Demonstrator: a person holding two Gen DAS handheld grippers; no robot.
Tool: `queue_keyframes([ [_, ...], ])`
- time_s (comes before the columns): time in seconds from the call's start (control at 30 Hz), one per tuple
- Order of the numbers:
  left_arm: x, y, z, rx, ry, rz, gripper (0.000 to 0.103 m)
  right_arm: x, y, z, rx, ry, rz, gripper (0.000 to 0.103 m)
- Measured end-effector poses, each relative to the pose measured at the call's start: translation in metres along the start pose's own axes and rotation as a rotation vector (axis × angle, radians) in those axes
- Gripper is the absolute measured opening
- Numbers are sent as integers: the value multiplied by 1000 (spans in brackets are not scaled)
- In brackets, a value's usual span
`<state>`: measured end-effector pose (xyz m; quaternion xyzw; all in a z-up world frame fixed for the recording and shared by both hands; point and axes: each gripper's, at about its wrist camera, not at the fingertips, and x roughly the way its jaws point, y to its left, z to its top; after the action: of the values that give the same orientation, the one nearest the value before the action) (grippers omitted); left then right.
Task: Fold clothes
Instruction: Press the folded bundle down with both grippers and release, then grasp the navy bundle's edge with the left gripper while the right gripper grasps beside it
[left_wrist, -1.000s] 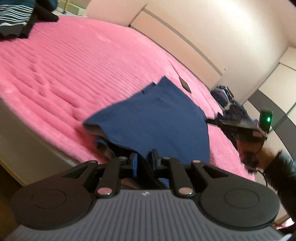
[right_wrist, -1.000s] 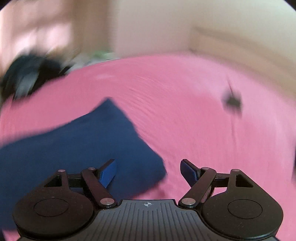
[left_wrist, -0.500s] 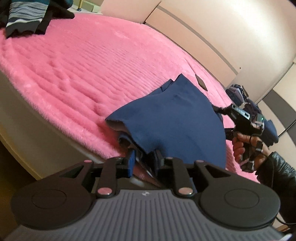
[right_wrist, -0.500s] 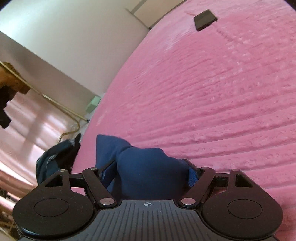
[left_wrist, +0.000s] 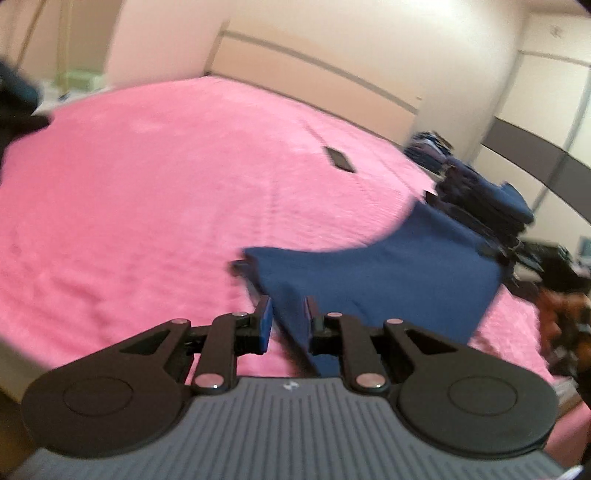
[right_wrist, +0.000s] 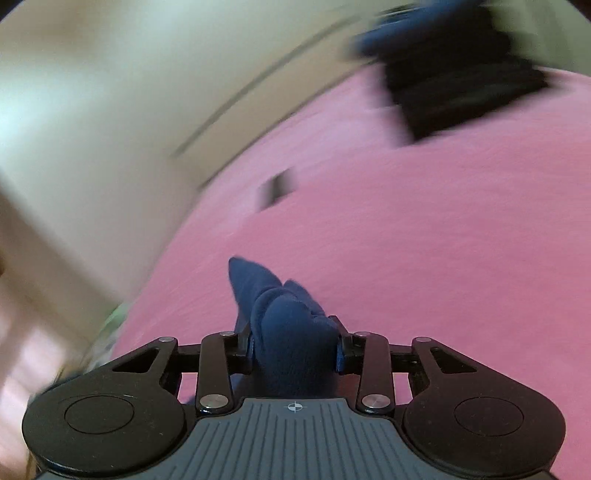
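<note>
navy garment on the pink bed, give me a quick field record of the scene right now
surface: pink blanket on a bed
garment: navy garment, partly spread on the blanket
left tongs: shut on a fold of the garment
right tongs: shut on a bunched part of it
other items: small dark flat object on the blanket; stack of dark clothes at the far right
image quality: both views motion-blurred

Light: soft and warm, no hard shadows on the bed (left_wrist: 155, 192).
Brightest spot: the wall (right_wrist: 55, 96) far left of the right tongs (right_wrist: 294, 343) looks washed out.
Blur: both views smear; the dark pile (right_wrist: 458, 88) up and right of those tongs is streaky.
Sharp: the left tongs (left_wrist: 289, 321) and the tongs' bodies.
Edges: fisheye bends the headboard (left_wrist: 317, 85); corners go dark.
</note>
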<state>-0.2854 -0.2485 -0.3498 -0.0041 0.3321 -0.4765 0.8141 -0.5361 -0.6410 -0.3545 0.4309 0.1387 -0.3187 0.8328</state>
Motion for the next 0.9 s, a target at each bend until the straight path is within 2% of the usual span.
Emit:
queue_keyframes([
  [0.07,4,-14,-2,45,6,-33,18,-33,-37,-15,45,13,-59,37],
  [0.13,11,-27,-5,78,30,-67,20,-53,-62,-27,61,49,-48,39],
  [0.2,16,-35,-8,110,57,-87,23,-69,-69,-29,22,51,-30,42],
  [0.33,31,-50,-4,165,91,-113,28,-81,-54,-10,-110,-9,-7,46],
  [0.5,61,-57,10,192,115,-119,35,-54,-39,30,-251,42,73,50],
  [0.57,78,-55,16,187,135,-115,41,-30,-35,40,-278,90,107,62],
  [0.77,130,-48,28,158,206,-104,41,37,-39,49,-280,238,137,63],
  [0.8,136,-48,29,153,214,-103,41,44,-40,47,-284,252,133,60],
  [0.83,143,-47,29,147,223,-103,40,48,-40,45,-290,260,125,32],
  [0.87,148,-47,28,146,235,-109,37,52,-42,43,-292,263,115,15],
  [0.9,152,-48,27,145,249,-115,34,54,-45,42,-289,261,103,14],
])
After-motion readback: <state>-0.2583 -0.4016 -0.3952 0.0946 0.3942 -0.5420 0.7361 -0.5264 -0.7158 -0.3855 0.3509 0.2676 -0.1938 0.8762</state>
